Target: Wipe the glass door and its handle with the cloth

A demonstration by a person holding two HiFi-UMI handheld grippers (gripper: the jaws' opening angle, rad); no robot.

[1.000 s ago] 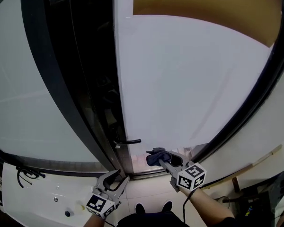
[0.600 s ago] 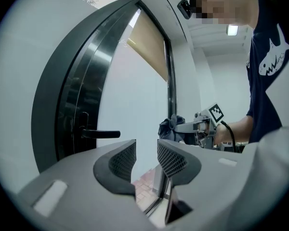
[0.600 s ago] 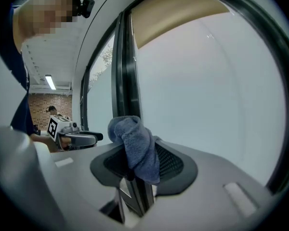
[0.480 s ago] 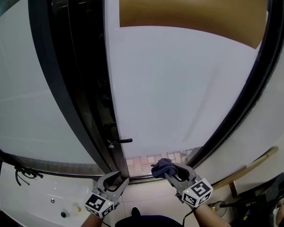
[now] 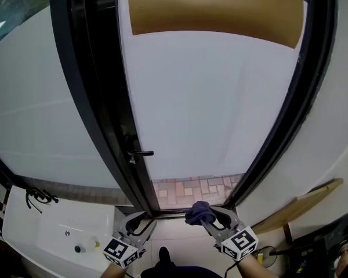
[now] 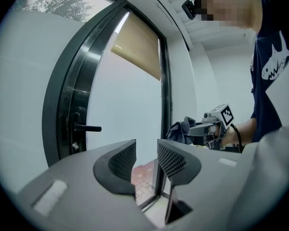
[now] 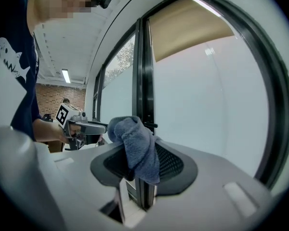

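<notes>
The right tongs [image 5: 207, 215] are clamped on the blue cloth [image 5: 198, 211], low by the foot of the glass door [image 5: 214, 97] and apart from the pane. The door stands ahead of and above them, its long axis upright. The handle [image 5: 140, 153] lies up and to the left of the cloth, more on the side of the left tongs [image 5: 140, 223], which stand slightly apart and empty. Its lever runs level and points right, across the pane's edge.
</notes>
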